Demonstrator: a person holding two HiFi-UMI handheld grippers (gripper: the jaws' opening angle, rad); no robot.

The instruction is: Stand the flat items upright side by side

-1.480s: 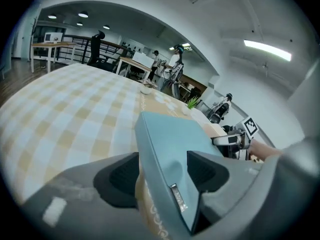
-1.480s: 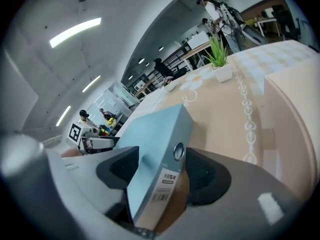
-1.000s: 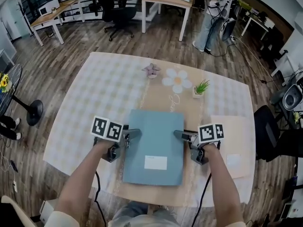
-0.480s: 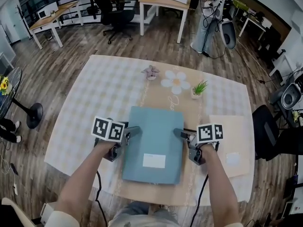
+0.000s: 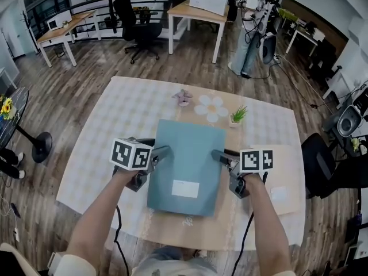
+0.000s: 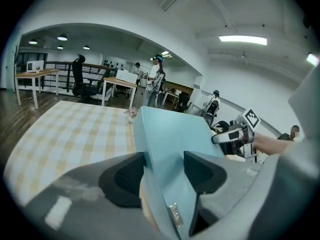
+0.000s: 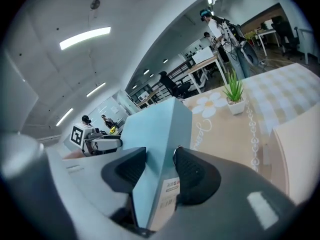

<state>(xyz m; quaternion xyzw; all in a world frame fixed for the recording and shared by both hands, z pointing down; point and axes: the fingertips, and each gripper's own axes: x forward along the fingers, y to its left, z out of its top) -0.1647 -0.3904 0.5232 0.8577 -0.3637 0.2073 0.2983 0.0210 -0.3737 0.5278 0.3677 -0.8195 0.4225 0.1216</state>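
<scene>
A flat light-blue folder [image 5: 187, 160] with a white label is held over the table's near middle, its far edge raised. My left gripper [image 5: 164, 152] clamps its left edge and my right gripper [image 5: 218, 156] its right edge. In the left gripper view the folder [image 6: 170, 134] stands edge-on between both pads of the left gripper [image 6: 164, 171]. In the right gripper view the folder [image 7: 155, 129] fills the gap of the right gripper [image 7: 160, 166], whose jaws are closing on it. A second flat item, a beige folder [image 5: 282, 177], lies on the table at the right.
The table [image 5: 115, 131] has a checked cloth and a beige runner with a daisy print [image 5: 211, 108]. A small potted plant [image 5: 237, 117] and a pink ornament [image 5: 183, 97] stand beyond the folder. Chairs, desks and people are farther off.
Both grippers have raised the blue folder off the table and carried it a little away from me, its far edge tipping up. The right jaws have narrowed on it.
</scene>
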